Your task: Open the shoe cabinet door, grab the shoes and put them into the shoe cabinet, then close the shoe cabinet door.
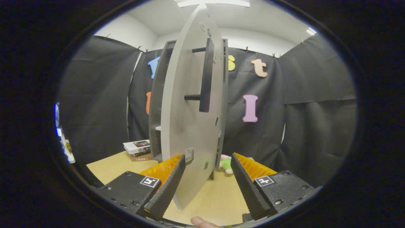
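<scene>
The shoe cabinet door (186, 126) stands ajar, its lower edge between the wide tongs (207, 185), touching the left finger and clear of the right. The cabinet (155, 104) sits behind it on the counter (221, 196), books (137, 148) to the left.

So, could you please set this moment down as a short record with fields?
gripper: open, fingers either side of the door's lower edge, not pressing
cabinet door: grey panel, swung open, edge-on between the fingers
handle: dark vertical bar on the door
cabinet: grey body behind the door
books: stacked beside the cabinet
plush toy: green and pink, beyond the fingers
</scene>
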### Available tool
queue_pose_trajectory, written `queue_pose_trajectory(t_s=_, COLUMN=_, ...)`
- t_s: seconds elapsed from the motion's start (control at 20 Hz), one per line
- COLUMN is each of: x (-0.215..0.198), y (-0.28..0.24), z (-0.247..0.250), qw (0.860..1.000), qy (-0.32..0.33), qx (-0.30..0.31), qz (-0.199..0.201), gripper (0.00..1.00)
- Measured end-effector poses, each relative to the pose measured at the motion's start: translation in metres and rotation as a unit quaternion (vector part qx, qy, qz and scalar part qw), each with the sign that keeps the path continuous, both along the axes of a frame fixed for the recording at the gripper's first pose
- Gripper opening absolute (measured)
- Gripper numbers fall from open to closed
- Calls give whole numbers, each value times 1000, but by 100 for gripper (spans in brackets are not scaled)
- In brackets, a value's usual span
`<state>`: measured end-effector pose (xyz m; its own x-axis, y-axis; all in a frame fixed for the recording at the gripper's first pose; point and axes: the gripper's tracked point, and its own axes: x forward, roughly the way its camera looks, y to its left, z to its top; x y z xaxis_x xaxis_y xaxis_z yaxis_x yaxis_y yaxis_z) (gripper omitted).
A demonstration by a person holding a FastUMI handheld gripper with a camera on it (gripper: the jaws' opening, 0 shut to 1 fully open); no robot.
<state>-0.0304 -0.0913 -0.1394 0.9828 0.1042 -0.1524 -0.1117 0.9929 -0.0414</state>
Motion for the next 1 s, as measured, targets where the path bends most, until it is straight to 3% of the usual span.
queue_pose_trajectory(t_s=0.3, x=16, y=32, z=-5, qw=999, qy=3, qx=37, qz=-4, gripper=95)
queue_pose_trajectory(t_s=0.55, x=35, y=67, z=2, qw=999, qy=-26, qx=9, qz=-24, gripper=95)
queue_pose_trajectory(t_s=0.8, x=41, y=124, z=-16, qw=998, qy=-8, qx=45, qz=36, gripper=96)
queue_pose_trajectory(t_s=1.0, x=22, y=115, z=-20, qw=999, qy=6, qx=34, qz=39, gripper=98)
